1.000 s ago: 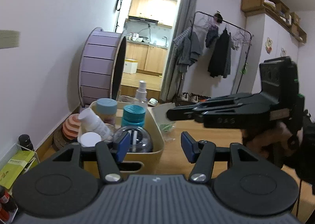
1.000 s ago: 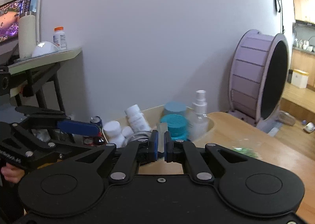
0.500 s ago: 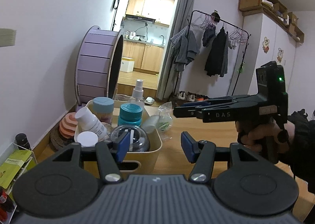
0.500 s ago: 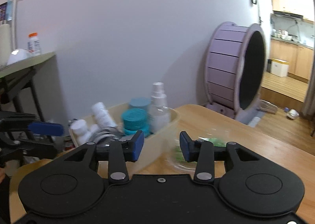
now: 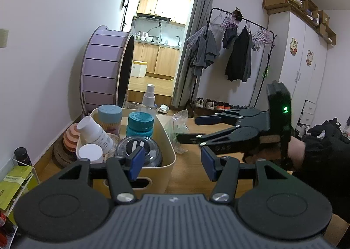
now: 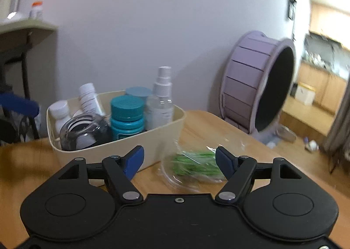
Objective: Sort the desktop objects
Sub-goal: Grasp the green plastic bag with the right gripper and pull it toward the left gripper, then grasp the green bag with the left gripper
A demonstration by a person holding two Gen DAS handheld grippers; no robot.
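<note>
A beige bin (image 5: 167, 137) (image 6: 153, 146) stands on the wooden table, packed with a teal-lidded jar (image 5: 140, 123) (image 6: 126, 115), a spray bottle (image 5: 149, 100) (image 6: 161, 100), white bottles (image 5: 94, 133) and a clear dome (image 5: 137, 148). Just right of the bin lies a clear plastic bag of green pieces (image 5: 178, 127) (image 6: 194, 166). My right gripper (image 6: 179, 159) (image 5: 192, 128) is open, low over the table, with the bag in front of and between its fingers. My left gripper (image 5: 171, 162) is open and empty at the bin's near right corner.
A large purple wheel (image 5: 105, 69) (image 6: 258, 78) stands on the floor beyond the table's far edge. A striped ball (image 5: 70, 137) and a wire rack with green packets (image 5: 15, 181) sit left of the bin. A person's hand (image 5: 295, 152) holds the right gripper.
The right gripper went from shut to open, swung from the bin over to the bag and dropped lower. The left gripper stayed open and hardly moved.
</note>
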